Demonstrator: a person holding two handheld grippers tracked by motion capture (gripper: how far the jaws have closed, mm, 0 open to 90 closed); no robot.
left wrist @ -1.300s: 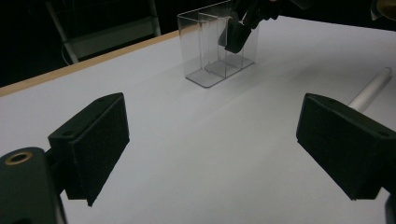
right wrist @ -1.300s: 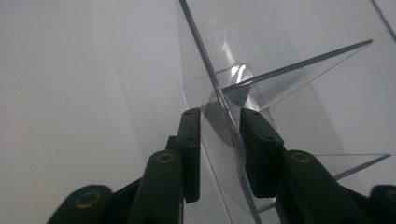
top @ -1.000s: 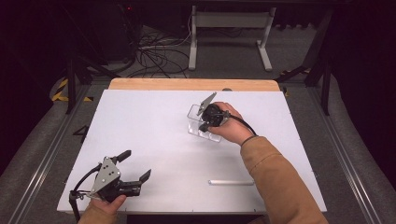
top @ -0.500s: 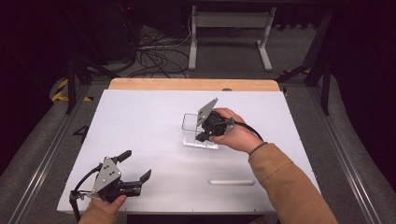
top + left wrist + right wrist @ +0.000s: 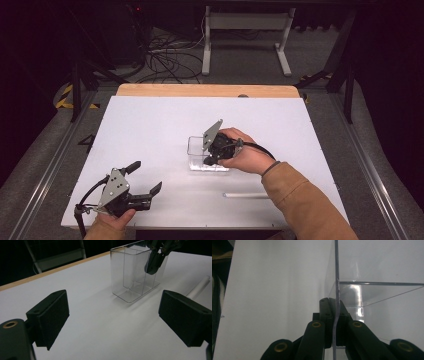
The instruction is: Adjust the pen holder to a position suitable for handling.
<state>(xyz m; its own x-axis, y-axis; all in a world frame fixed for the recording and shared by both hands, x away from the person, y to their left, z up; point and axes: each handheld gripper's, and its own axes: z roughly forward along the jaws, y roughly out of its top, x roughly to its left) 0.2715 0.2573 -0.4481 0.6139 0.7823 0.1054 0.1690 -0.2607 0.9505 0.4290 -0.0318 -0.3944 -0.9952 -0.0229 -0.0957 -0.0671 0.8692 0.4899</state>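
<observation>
A clear plastic container with inner dividers stands near the middle of the white table. My right gripper is shut on its right wall, reaching down from above. In the right gripper view the thin clear wall is pinched between the two jaws of the right gripper. The left gripper view looks across at the container, with the right gripper on its far wall. My left gripper rests open at the front left, holding nothing; in its own view the left gripper has wide-spread jaws.
A thin white rod lies on the table in front of the container, under the right forearm; the rod also appears beside the container. A wooden strip edges the table's far side. Cables and a stand lie beyond.
The right gripper has brought the container toward the person and slightly left over the last second. The left gripper has stayed in place, open.
</observation>
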